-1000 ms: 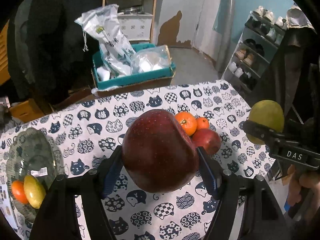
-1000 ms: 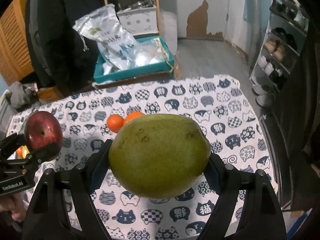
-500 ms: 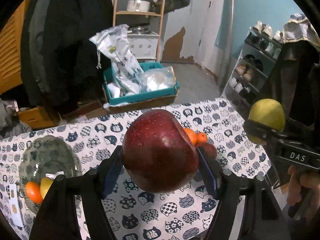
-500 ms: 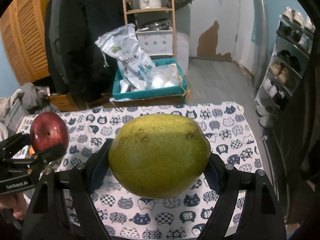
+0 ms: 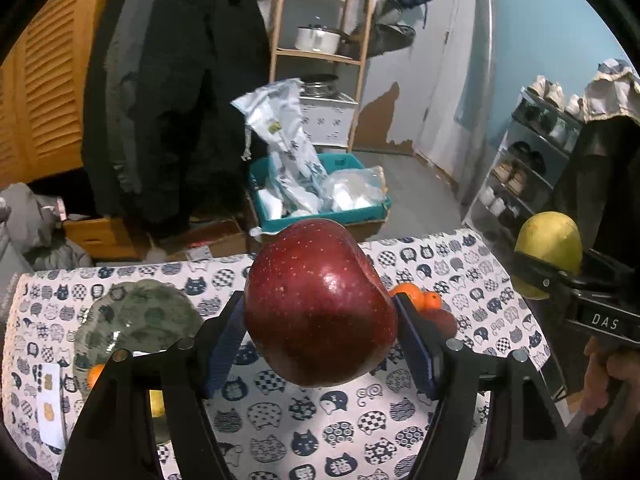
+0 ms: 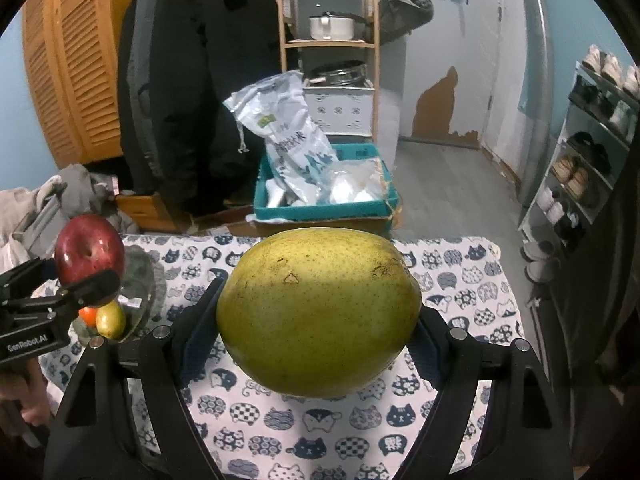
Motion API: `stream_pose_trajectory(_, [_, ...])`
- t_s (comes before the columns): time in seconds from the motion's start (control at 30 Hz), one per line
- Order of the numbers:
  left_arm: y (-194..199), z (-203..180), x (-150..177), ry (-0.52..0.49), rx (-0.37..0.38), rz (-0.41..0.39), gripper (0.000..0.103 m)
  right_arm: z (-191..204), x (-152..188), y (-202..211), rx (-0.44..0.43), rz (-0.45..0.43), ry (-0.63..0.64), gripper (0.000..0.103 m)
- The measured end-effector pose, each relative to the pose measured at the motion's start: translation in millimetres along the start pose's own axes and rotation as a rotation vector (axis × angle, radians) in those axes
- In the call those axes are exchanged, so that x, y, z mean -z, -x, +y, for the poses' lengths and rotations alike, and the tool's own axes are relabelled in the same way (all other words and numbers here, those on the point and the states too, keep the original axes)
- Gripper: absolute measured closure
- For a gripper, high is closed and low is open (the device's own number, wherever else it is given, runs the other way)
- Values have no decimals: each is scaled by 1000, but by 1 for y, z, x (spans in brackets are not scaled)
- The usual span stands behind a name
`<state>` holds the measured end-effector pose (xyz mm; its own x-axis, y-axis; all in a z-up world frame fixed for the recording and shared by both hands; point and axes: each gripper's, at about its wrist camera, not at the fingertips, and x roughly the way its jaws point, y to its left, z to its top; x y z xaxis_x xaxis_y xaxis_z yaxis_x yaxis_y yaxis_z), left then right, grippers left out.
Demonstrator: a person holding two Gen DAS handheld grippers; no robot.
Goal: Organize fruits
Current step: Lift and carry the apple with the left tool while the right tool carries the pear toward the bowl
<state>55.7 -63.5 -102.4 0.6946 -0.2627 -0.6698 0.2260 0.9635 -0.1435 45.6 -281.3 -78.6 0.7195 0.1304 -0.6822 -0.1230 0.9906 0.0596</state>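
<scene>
two grippers' jaws clamp fruit, left gripper (image 5: 320, 320) one red apple (image 5: 320, 304), right gripper (image 6: 318, 328) one green pear (image 6: 318, 322).

"DAS" on right tongs (image 5: 556, 280), "GenRobot.AI" on left tongs (image 6: 86, 280)

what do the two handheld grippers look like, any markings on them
Both grippers are black, each with two angular arms fixed by round silver bolts and lined with ridged blue pads. Seen from the side, the left gripper carries white "GenRobot.AI" lettering, and the right gripper a white "DAS" label. No cables or sleeves show; only a bare hand grips the right handle.
</scene>
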Motion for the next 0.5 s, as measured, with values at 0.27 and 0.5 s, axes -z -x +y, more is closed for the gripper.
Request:
stream_pose_trajectory(0.27, [8, 34, 1, 48, -45, -11, 30, 34, -12, -14, -41, 11, 39, 21])
stream_pose_trajectory(0.5, [17, 68, 4, 97, -89, -22, 30, 72, -25, -29, -86, 19, 74, 21])
